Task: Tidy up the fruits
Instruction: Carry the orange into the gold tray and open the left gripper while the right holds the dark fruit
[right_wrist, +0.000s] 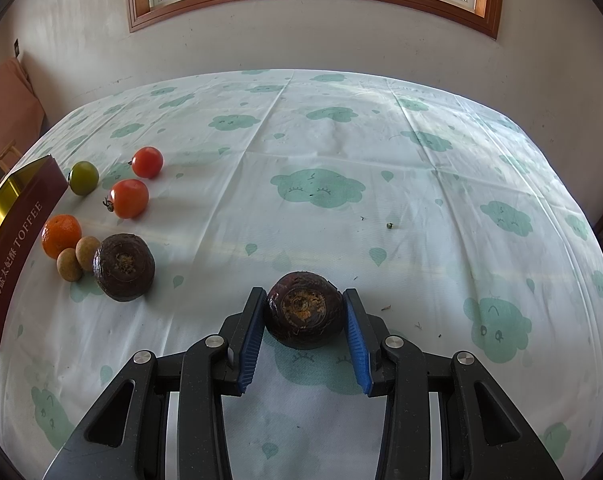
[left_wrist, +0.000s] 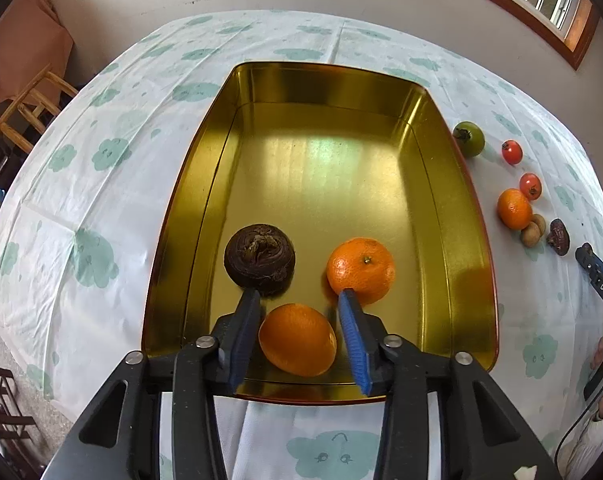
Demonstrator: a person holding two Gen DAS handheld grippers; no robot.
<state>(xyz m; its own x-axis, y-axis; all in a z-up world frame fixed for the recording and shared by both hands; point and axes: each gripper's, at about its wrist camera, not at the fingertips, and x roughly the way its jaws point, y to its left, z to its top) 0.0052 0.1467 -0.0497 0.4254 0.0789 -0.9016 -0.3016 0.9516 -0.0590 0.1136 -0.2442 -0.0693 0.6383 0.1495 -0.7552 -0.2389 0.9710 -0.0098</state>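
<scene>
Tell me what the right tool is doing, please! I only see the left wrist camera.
Observer: The right tool is shut on a dark round fruit, apart from the other fruits.
Operator: Does the tin say anything on the outside?
Observer: Yes. The tin has a dark red side that reads TOFFEE.
Operator: Is anything little lying around?
Observer: A tiny green speck lies alone on the tablecloth, off to the right of the fruits.
</scene>
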